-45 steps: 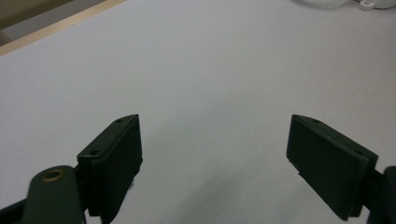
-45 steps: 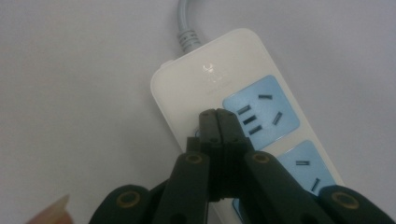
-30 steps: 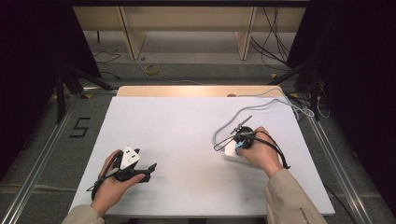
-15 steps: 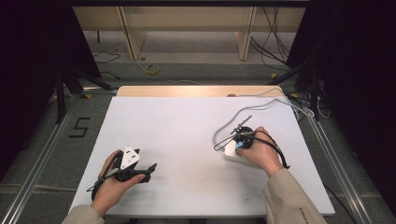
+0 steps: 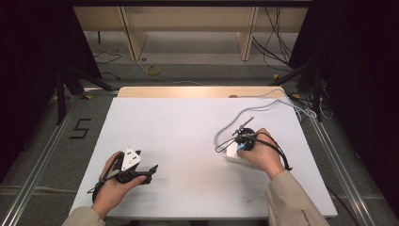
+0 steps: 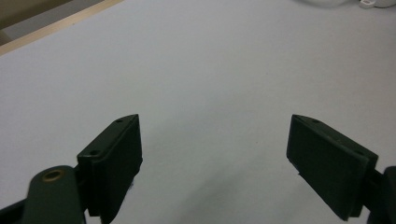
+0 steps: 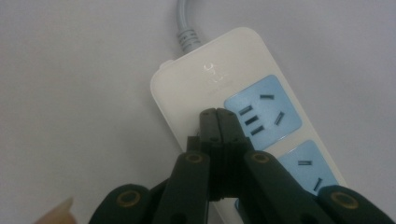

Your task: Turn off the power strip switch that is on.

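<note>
While the shut right gripper [image 7: 218, 116] presses its tips on the power strip [image 7: 233, 79] at the surface's [image 5: 188, 122] four o'clock, that rigid, light, slick casing seems best gripped across its narrow sides.

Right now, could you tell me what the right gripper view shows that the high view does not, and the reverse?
Right gripper view alone: the power strip's blue sockets, with the right gripper's shut jaws at its top face. High view alone: the left gripper in its hand, apart on the white table, and the floor beyond. Both share the strip and its grey cord.
</note>
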